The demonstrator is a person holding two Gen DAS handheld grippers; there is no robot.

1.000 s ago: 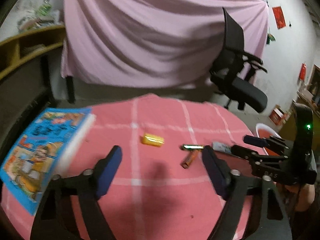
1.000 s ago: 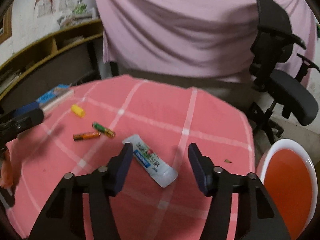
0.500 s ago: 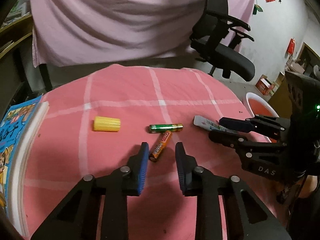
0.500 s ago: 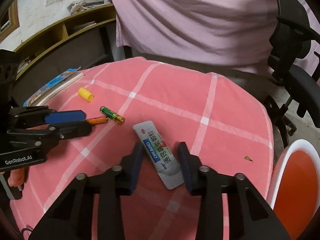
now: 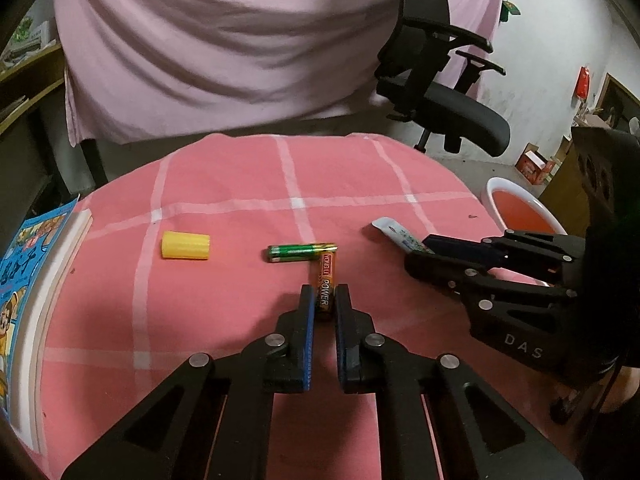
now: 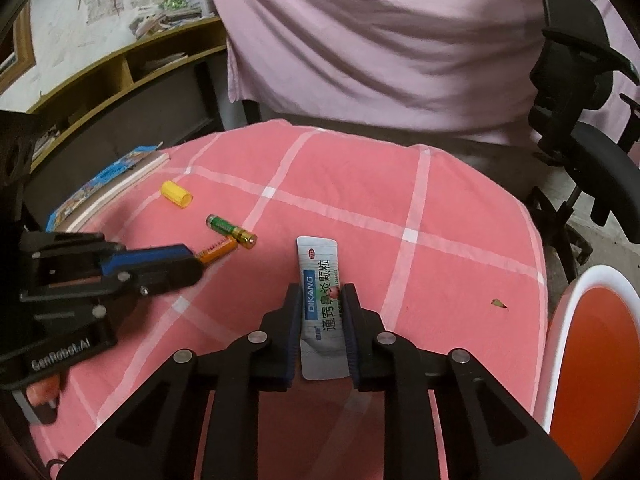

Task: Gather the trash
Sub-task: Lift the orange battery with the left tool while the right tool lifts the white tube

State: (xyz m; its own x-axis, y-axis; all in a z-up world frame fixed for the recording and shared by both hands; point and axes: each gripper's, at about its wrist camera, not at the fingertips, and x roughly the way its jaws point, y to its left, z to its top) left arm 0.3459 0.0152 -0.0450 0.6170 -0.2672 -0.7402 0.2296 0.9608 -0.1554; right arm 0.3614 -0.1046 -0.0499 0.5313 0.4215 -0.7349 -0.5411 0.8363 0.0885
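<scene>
Nothing binned yet, by the look of it. Four bits of rubbish lying on the pink checked worktop (image 5: 224,184): an orange battery (image 5: 326,280), a green battery (image 5: 301,252), a yellow cap (image 5: 185,245) and a medicine sachet (image 6: 323,300). Red bin with white rim (image 6: 592,360) standing off the right edge of the worktop, its inside showing no rubbish in the part visible.

Left tongs (image 5: 323,300) closing around the near end of the orange battery, pads just about on it, the battery resting flat on the cloth with its far end touching the tip of the green battery. Right tongs (image 6: 323,304) closing on the sachet, pads against its long edges around the middle, the sachet flat on the cloth, one end pointing away and the other running back between the fingers. Neither item lifted off the cloth so far.

Judged as the very start: two grasps being made at once, no carry or drop done. Left to do: lift both, carry them to the bin at the right, release, then come back for the green battery and the yellow cap, the cap lying well to the left near a blue picture book (image 5: 24,280). Book probably not rubbish, though hard to say. One tiny brown scrap (image 6: 498,303) near the bin-side edge, perhaps also to collect.
</scene>
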